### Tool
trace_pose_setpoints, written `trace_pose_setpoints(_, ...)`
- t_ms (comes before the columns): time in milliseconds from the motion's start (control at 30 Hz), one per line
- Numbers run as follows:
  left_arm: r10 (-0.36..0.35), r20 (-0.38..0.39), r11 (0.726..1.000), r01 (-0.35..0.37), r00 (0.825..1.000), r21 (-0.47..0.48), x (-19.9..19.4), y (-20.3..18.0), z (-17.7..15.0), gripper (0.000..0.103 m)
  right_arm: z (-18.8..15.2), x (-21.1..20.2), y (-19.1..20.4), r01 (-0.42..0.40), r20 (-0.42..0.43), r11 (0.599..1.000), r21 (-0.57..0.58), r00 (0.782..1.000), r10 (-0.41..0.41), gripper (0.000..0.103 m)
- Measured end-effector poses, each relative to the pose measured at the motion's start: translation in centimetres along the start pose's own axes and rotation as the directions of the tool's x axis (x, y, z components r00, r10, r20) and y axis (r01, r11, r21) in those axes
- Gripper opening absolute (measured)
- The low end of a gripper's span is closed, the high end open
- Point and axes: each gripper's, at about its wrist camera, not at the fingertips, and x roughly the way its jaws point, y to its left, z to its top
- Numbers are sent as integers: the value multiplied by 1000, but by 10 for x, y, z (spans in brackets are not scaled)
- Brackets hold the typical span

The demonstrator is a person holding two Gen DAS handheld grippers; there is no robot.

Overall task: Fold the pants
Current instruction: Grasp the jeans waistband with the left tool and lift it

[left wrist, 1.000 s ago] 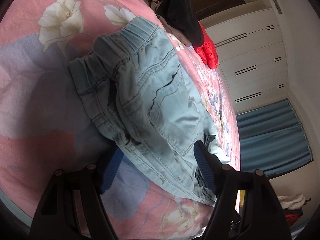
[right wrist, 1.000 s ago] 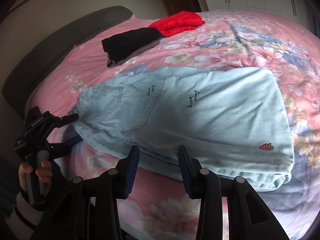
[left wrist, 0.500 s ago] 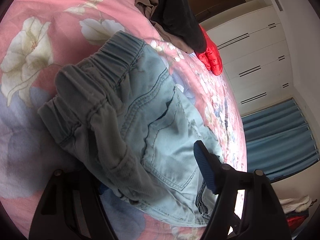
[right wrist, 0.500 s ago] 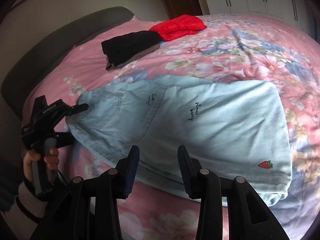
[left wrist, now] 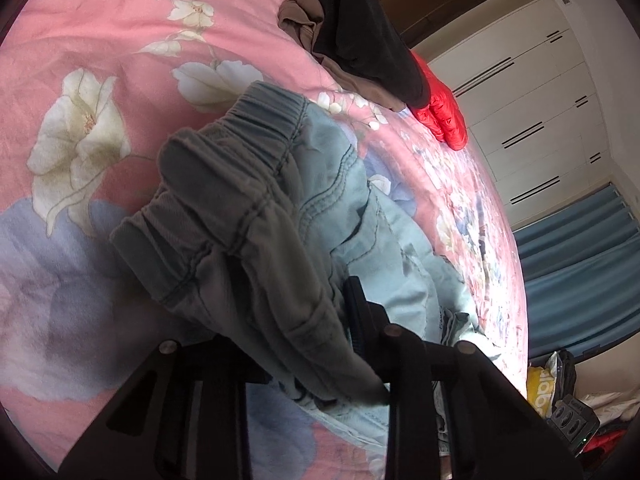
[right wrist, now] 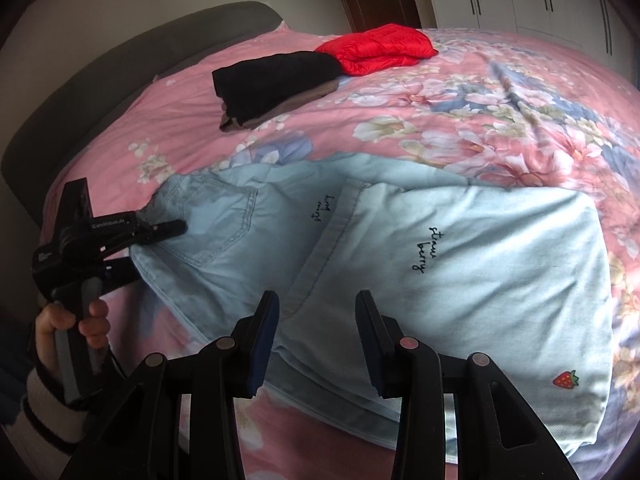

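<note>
Pants [right wrist: 400, 264]: long axis across bed [right wrist: 440, 112], waistband at left.
Left tool [right wrist: 160, 232]: angled down, just closed, clenched on waistband.
Right tool [right wrist: 316, 336]: released, above pants.

Pants waistband [left wrist: 240, 184] seemingly in left tool [left wrist: 320, 340]

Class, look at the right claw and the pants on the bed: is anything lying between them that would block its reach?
Nothing visible. The right claw, open, hangs directly over the near edge of the pants; the black clothes and red jacket lie beyond them.
</note>
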Motion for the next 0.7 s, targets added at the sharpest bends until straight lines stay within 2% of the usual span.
trace_pose_setpoints(233,11,54,994,-17,998,111,-12,-27,3,25,3,14,15,-16,-20,998,-54,1000,15,40)
trace_pose_setpoints(333,9,67,988,-19,998,152,-15,-39,3,25,-1,29,25,-26,-61,996,-90,998,20,39)
trace_pose_setpoints(400,16,78,983,-30,997,180,-16,-46,2,25,-8,43,32,11,-90,990,-139,996,-23,40)
trace_pose_setpoints(500,20,91,977,-39,996,208,-18,-57,2,24,-12,47,40,55,-69,976,-209,995,-70,40)
trace_pose_setpoints(700,2,127,953,-40,992,300,-32,-87,-2,22,-10,36,26,-5,-63,992,-128,998,-3,40)
